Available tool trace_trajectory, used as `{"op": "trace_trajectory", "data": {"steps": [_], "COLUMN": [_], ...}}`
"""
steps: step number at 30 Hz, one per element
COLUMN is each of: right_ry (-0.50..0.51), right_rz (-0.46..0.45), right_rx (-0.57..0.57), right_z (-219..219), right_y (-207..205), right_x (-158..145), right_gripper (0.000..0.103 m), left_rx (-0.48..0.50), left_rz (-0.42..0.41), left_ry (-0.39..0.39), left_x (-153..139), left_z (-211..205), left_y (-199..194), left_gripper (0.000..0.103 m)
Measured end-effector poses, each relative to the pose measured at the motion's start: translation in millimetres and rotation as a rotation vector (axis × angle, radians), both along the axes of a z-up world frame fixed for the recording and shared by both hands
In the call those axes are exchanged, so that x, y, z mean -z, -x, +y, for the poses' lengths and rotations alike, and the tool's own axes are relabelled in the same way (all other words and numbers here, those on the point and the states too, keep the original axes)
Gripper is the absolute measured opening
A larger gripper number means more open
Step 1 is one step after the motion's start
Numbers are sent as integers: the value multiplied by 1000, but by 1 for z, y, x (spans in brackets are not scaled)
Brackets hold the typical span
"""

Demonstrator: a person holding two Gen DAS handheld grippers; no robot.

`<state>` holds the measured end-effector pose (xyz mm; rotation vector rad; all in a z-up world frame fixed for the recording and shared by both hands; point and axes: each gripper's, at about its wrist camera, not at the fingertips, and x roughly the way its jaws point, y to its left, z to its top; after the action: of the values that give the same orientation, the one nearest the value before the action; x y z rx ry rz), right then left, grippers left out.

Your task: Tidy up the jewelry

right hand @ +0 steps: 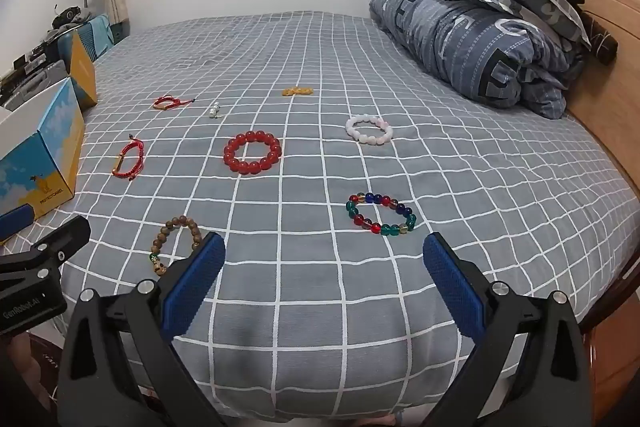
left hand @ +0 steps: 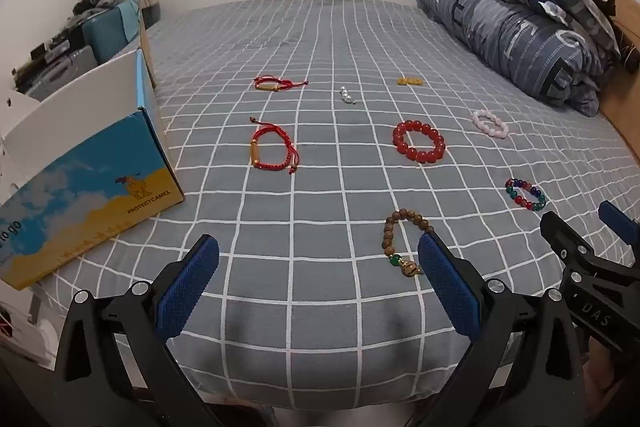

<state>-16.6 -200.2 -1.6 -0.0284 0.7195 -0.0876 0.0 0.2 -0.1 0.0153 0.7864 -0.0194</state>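
Both the left gripper and right gripper are hovering wide open and empty over the bed's near edge, bracelets lying scattered on the checked bedsheet, open box waiting left, likely for collecting.

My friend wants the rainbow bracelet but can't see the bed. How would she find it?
Start at the folded blue quilt on the checked bed, then come toward the near edge. The rainbow bracelet lies flat just ahead of the open right gripper. It alone mixes blue, red, green and yellow beads; the big red bracelet is one colour.
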Motion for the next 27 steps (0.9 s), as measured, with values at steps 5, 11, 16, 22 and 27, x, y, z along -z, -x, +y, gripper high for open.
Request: {"op": "trace_trajectory", "data": {"steps": [5, 11, 16, 22, 27], "right_ry": [0, 0, -22, -30, -29], "right_rz": [-3, -10, -1, -2, -9], "right_rx": [-2, -6, -21, -21, -25], "right_z": [0, 7, 3, 2, 3], "right_y": [1, 5, 2, 3, 2], "right_x": [2, 2, 2, 3, 2], "right_gripper": [95, 95, 94, 93, 93], "left_rx": [1, -2, -2, 8, 14], "left_rz": [10, -7, -22, -29, -45], "left_ry": [-14, -23, -14, -23, -25], "left_x": [0, -1, -4, -4, -6], "left_z": [-1, -7, 0, -5, -8], "left_y": [-1, 2, 5, 6, 9], "left_gripper": [97, 97, 97, 97, 97]}}
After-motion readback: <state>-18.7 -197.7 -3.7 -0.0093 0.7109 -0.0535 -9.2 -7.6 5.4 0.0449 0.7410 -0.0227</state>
